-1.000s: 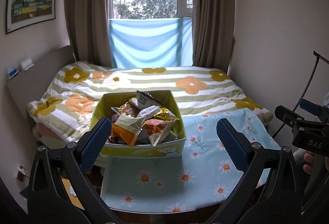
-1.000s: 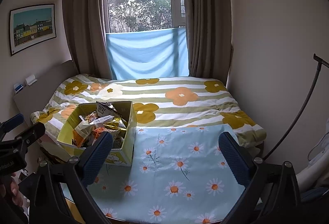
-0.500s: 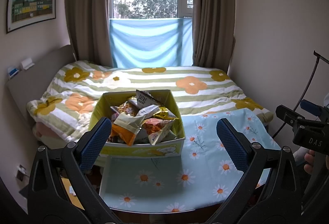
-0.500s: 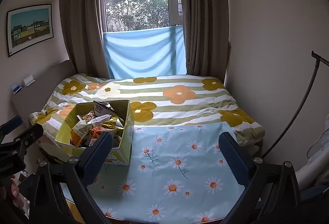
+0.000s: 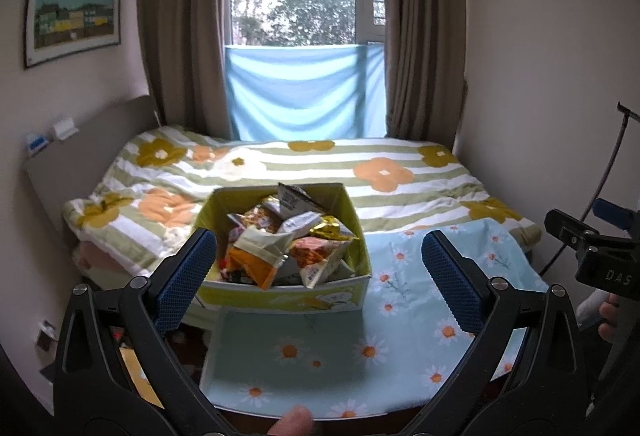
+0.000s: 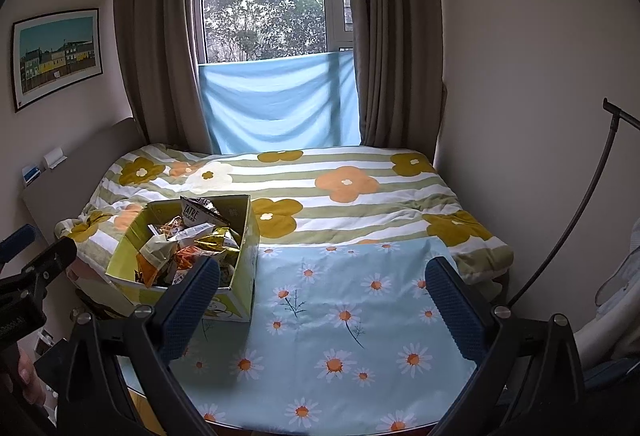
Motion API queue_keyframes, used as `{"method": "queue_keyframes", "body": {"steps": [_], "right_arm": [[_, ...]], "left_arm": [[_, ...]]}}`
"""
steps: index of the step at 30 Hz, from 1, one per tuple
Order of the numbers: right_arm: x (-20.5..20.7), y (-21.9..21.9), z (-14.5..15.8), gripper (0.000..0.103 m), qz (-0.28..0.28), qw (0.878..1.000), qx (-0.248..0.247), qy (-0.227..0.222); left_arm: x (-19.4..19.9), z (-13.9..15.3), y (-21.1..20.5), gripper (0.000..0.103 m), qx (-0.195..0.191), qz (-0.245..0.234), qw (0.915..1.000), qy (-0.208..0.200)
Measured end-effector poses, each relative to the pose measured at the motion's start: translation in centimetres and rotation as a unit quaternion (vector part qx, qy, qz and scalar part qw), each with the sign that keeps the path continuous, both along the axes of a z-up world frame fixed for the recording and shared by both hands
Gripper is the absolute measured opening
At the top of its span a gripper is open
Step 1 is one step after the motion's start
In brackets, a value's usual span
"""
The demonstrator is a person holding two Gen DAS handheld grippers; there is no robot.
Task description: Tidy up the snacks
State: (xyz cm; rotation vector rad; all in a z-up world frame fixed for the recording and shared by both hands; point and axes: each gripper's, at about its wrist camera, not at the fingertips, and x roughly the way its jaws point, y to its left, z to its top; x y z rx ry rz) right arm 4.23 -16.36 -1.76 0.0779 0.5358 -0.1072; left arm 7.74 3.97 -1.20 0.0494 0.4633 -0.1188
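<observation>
A yellow-green cardboard box [image 5: 280,298] stands at the back left of a table under a light blue daisy cloth [image 5: 400,308]. It is heaped with snack packets [image 5: 288,240] in orange, gold and white. My left gripper [image 5: 318,272] is open and empty, held back from the box, which sits between its fingers in view. My right gripper [image 6: 322,300] is open and empty over the cloth [image 6: 340,316], with the box [image 6: 236,300] and its snack packets [image 6: 188,244] to its left.
A bed with a striped flowered quilt [image 6: 328,192] lies just behind the table. A curtained window and blue sheet [image 6: 276,100] are at the back. A wall is at the right, a black cable [image 6: 576,228] beside it. A headboard [image 5: 80,156] is at the left.
Both grippers have shifted only slightly; the box sits a little lower and closer in both views. Nothing was taken hold of or let go.
</observation>
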Motion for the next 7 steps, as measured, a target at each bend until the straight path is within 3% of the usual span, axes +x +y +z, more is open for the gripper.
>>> {"method": "queue_keyframes", "body": {"steps": [7], "right_arm": [[0.04,-0.02,-0.02,0.102,0.000,1.000,-0.001,0.001]], "left_arm": [[0.01,0.05,-0.05,0.102,0.012,0.007,0.9999,-0.010]]}}
